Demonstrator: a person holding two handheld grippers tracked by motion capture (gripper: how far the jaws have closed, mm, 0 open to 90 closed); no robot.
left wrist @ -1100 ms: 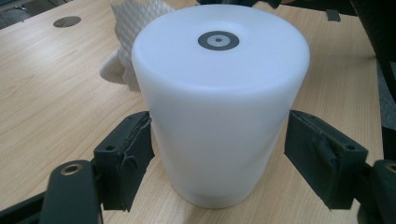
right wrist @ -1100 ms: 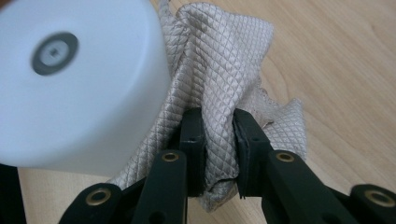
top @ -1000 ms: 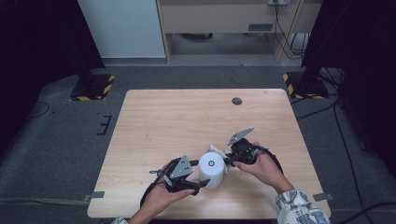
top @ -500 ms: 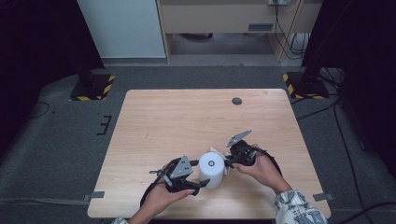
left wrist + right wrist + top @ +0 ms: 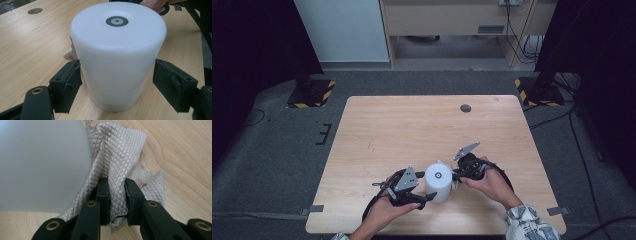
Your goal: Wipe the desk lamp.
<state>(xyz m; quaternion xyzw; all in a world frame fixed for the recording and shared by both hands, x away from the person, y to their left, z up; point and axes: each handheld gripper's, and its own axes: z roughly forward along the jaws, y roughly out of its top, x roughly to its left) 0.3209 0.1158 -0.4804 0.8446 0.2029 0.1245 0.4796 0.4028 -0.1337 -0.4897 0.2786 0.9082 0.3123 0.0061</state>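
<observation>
Cloth pinched, white cylinder braced near the tabletop's near edge.

My right fingers (image 5: 115, 192) are clamped on the quilted beige cloth (image 5: 120, 157), pressed against the white cylinder (image 5: 438, 182); my left fingers (image 5: 117, 80) grip its sides on the tabletop (image 5: 412, 125).

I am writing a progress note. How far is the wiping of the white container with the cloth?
Done: the left gripper brackets the white container, one pad touching its side, and the right gripper is shut on the cloth. In hand: the cloth lies against the container's side. Left, probably: wiping the remaining surface; how much is already wiped cannot be told.
</observation>
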